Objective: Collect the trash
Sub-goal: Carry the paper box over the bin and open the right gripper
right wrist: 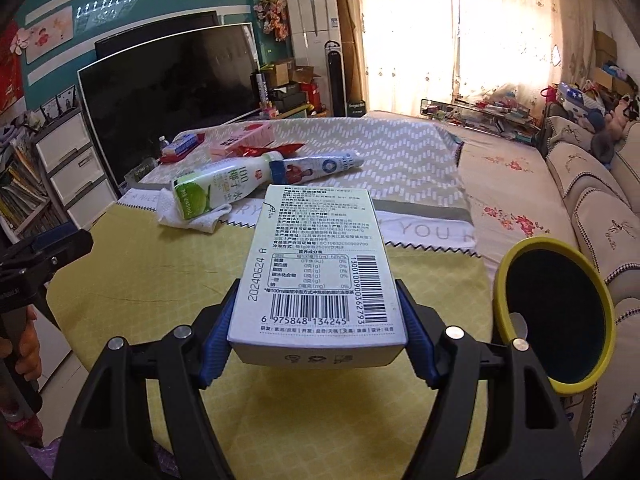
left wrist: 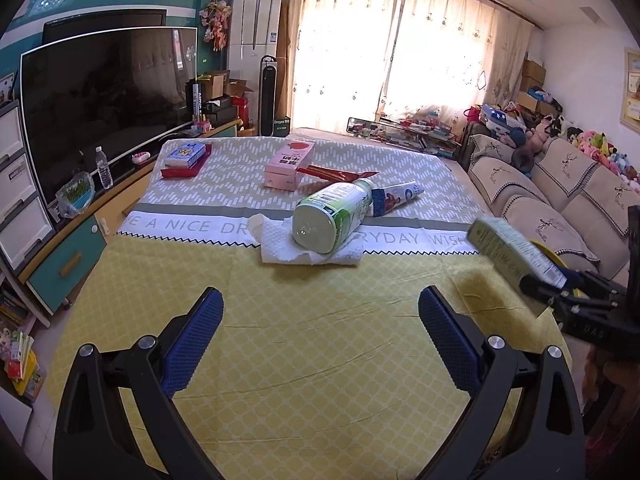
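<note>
I see the bottle (left wrist: pixel 330 220) lying on a paper towel (left wrist: pixel 308 250) mid-worktop (left wrist: pixel 280 340), a tube (left wrist: pixel 396 196) behind it, and the bin (right wrist: pixel 556 316) at the right edge.

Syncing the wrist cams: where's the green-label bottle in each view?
Left wrist: green-label bottle centre, base toward camera, lying on the white paper towel.
Right wrist: bottle left of centre, beyond the held box.
Shared landmark: the paper towel.

pale green carton (right wrist: pixel 316 264) | barcoded face up, raised over table | clamped in right hand-held gripper (right wrist: pixel 316 340)
</note>
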### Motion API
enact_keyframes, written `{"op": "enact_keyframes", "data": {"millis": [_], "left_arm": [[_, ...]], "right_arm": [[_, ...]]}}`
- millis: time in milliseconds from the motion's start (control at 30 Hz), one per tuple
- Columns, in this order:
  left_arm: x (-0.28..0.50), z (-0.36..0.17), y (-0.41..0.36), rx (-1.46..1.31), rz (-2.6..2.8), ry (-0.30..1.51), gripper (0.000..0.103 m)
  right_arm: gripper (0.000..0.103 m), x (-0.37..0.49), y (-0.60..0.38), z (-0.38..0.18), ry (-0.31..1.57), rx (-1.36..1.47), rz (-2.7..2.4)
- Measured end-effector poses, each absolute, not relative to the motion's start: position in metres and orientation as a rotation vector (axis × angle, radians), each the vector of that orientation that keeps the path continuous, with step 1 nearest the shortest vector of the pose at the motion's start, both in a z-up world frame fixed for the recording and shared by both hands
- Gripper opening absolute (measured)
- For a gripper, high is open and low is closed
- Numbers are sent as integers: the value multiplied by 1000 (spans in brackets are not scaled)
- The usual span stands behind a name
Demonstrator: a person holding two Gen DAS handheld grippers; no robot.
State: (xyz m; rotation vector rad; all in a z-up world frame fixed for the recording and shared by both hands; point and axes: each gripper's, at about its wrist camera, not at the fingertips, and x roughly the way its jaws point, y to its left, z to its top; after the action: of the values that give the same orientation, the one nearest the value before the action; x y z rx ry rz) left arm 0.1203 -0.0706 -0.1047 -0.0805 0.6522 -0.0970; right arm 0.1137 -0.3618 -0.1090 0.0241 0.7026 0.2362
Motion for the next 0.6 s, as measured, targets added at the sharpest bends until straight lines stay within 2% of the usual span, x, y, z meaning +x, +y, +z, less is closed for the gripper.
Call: {"op": "enact_keyframes", "data": {"millis": [233, 600], "left_arm": [[123, -107, -68, -92, -91, 663, 97], [133, -121, -79, -69, -100, 707, 97]], "right_arm": [[68, 126, -436, -114, 700, 76, 1], [68, 150, -529, -156, 781, 126, -302]]}}
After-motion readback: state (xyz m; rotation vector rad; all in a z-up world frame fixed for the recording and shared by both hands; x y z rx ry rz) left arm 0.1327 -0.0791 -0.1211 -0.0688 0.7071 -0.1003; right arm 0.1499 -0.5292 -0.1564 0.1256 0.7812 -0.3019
